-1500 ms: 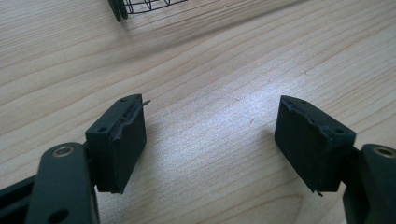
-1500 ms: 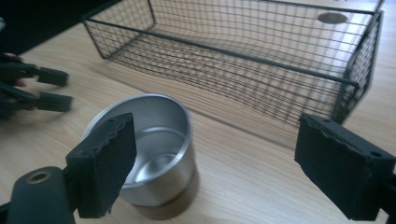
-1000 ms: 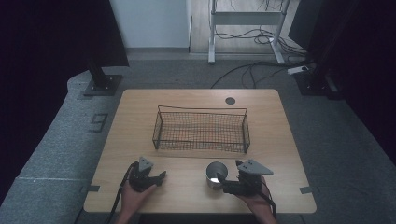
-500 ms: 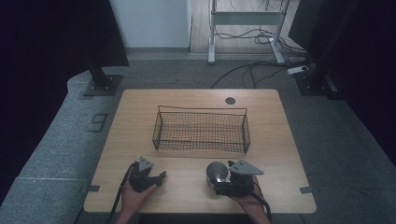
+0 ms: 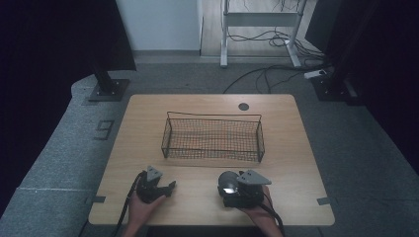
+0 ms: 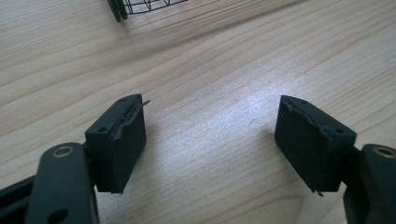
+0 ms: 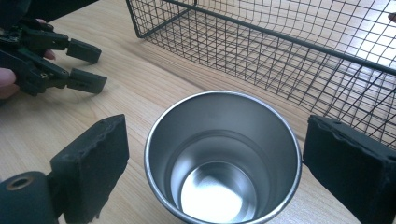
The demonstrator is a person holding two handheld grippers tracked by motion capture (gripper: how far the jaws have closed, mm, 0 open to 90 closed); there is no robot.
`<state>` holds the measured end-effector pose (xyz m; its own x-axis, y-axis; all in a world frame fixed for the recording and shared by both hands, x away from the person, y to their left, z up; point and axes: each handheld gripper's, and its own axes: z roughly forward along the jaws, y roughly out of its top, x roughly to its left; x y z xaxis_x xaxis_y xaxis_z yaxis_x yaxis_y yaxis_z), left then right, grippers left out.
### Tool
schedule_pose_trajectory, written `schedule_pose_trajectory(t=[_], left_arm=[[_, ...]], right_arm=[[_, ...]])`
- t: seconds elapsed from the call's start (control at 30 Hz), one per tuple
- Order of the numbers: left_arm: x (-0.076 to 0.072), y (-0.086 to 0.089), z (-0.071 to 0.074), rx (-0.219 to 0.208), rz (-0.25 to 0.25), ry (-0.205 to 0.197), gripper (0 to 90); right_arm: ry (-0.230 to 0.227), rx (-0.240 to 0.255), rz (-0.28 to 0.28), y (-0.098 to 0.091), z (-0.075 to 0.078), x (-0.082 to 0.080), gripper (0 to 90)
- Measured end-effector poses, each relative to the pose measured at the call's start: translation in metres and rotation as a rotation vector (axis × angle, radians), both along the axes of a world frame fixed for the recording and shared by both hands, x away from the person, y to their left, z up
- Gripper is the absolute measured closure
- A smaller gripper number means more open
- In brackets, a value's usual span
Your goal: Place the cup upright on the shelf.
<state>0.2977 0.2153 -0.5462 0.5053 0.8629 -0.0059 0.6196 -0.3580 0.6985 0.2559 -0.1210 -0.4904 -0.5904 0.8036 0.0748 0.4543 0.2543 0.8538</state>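
Observation:
A steel cup [image 5: 227, 180] stands upright and empty on the wooden table [image 5: 143, 128], near the front edge. In the right gripper view the cup [image 7: 223, 158] sits between the two black pads of my right gripper [image 7: 219, 140]. Its jaws have just been opening. The left pad stands clear of the cup's wall and the right pad is at the rim without pressing. My right gripper [image 5: 230, 187] lies low on the table. My left gripper [image 5: 169, 186] rests at the front left, open, with bare wood between its pads [image 6: 121, 140].
A black wire basket [image 5: 213, 116] stands empty across the middle of the table, just beyond the cup [image 7: 280, 56]; its corner [image 6: 140, 5] shows ahead of the left gripper. The left gripper [image 7: 84, 65] lies to the cup's left. A round dark disc [image 5: 243, 106] sits near the table's far edge.
My right gripper has slid left up to the cup, and its jaws now stand on either side of it. The cup and the left gripper have stayed put.

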Motion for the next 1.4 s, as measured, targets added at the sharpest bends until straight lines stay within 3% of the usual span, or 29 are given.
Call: schedule_pose_trajectory(t=[0.43, 0.6, 0.73, 0.87, 1.4], left_arm=[[0.000, 0.000, 0.000, 0.000, 0.000, 0.000, 24.7], [0.000, 0.000, 0.000, 0.000, 0.000, 0.000, 24.7], [0.000, 0.000, 0.000, 0.001, 0.000, 0.000, 24.7], [0.000, 0.000, 0.000, 0.000, 0.000, 0.000, 24.7], [0.000, 0.000, 0.000, 0.000, 0.000, 0.000, 24.6]], right_arm=[[0.007, -0.033, 0.002, 0.008, -0.013, 0.006, 1.0], [0.030, -0.046, 0.003, 0.012, -0.021, 0.010, 1.3], [0.029, -0.068, -0.002, 0.016, -0.025, 0.011, 3.9], [0.004, -0.086, -0.027, 0.016, -0.028, 0.010, 12.9], [0.003, -0.073, -0.006, 0.012, -0.026, 0.014, 13.6]])
